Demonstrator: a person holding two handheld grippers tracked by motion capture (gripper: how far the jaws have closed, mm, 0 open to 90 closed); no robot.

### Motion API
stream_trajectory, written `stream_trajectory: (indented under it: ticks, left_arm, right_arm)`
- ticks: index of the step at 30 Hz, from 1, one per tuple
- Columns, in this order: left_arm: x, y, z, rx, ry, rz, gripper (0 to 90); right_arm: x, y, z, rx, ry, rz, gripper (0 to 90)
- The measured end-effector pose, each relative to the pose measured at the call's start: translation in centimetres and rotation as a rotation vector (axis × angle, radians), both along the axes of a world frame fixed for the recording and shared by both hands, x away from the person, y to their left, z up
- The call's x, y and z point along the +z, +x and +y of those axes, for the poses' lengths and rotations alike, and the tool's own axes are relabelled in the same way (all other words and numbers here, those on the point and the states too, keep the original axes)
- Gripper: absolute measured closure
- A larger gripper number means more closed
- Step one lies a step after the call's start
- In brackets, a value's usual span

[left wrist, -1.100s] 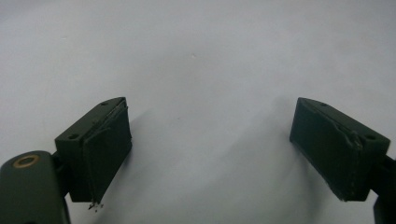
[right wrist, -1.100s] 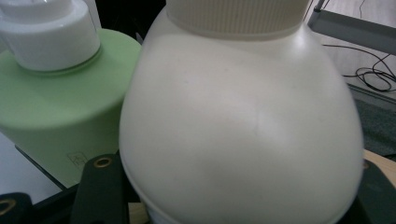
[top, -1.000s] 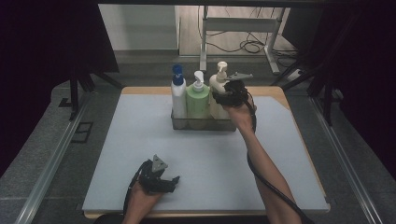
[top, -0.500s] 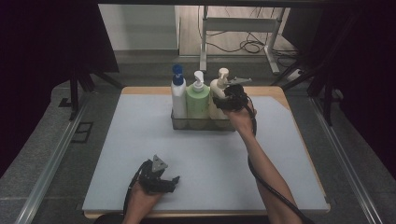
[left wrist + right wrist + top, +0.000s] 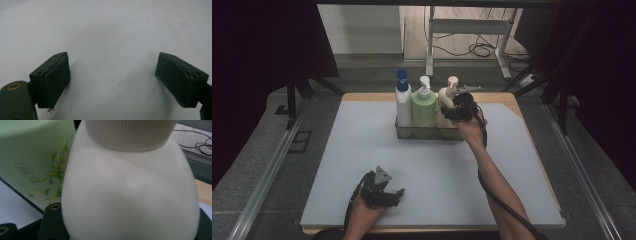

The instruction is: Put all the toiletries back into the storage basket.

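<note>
Cream pump bottle (image 5: 446,102) stands at the right end of the tray, with the right hand-held gripper (image 5: 458,107) set around its body.

Pale blue mat (image 5: 362,145) covers the counter and lies bare and roomy on the left, the right and the near side of the clear tray (image 5: 427,132), which sits near the far edge; a wooden rim (image 5: 532,150) shows along the right. Three bottles stand upright in a row in the tray: one white bottle (image 5: 402,102) with a blue cap at the left, one green bottle (image 5: 424,105) in the middle, one cream at the right. The right forearm stretches far across, its jaws on either side of the cream bottle's belly (image 5: 130,202). The left hand-held gripper (image 5: 384,192) rests near the near edge, jaws wide apart over bare mat.
</note>
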State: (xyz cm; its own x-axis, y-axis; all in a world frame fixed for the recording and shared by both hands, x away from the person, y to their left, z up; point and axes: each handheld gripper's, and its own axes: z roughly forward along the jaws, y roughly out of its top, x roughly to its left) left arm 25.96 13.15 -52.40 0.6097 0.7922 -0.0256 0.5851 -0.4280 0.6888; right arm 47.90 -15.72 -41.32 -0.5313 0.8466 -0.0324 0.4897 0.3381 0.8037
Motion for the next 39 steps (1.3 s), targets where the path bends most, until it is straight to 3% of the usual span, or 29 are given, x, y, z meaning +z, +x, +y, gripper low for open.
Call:
stream_trajectory:
  ticks: [16,21,28,39]
  left_arm:
    - [0.0,0.0,0.0,0.000,0.002,0.001,12.3]
    - [0.0,0.0,0.0,0.000,0.001,0.001,12.3]
    - [0.0,0.0,0.0,0.000,0.001,0.001,12.3]
    - [0.0,0.0,0.0,0.000,0.000,0.000,12.3]
  right_arm:
    - [-0.6,0.2,-0.6,-0.003,0.023,0.022,37.3]
    - [-0.7,0.2,-0.8,-0.003,0.061,0.030,35.3]
    - [-0.4,0.1,-1.3,0.032,0.104,0.042,21.8]
    - [0.4,-0.8,-2.4,0.082,0.085,0.027,14.2]
